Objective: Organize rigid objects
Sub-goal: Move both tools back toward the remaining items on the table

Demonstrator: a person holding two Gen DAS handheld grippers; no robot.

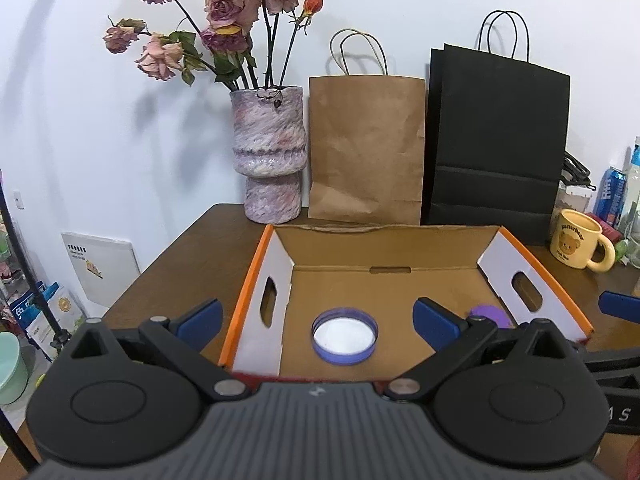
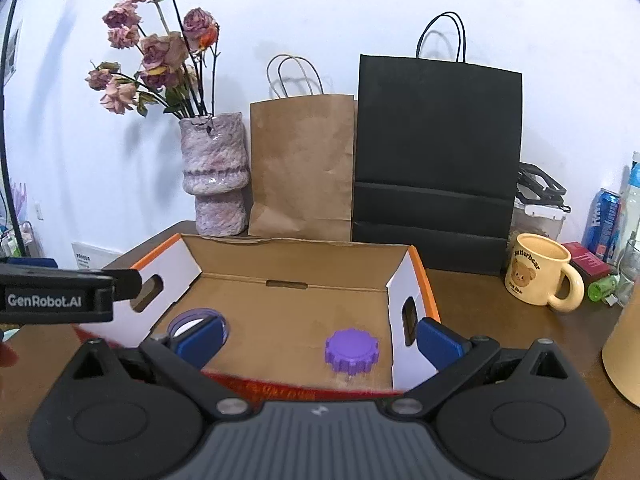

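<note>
An open cardboard box (image 1: 384, 248) with orange edges and white side flaps stands on the brown table; it also shows in the right wrist view (image 2: 304, 264). Inside lie a purple ring-shaped lid with a white centre (image 1: 345, 336), partly hidden in the right wrist view (image 2: 188, 318), and a purple gear-shaped cap (image 2: 351, 350), partly hidden by a finger in the left wrist view (image 1: 490, 315). My left gripper (image 1: 318, 320) is open and empty, over the box's near edge. My right gripper (image 2: 320, 338) is open and empty, over the near edge too.
A vase of dried roses (image 1: 270, 152), a brown paper bag (image 1: 366, 148) and a black paper bag (image 1: 496, 140) stand behind the box. A yellow bear mug (image 2: 540, 274), cans and bottles (image 2: 606, 224) are at the right. The other gripper's body (image 2: 56, 296) is at the left.
</note>
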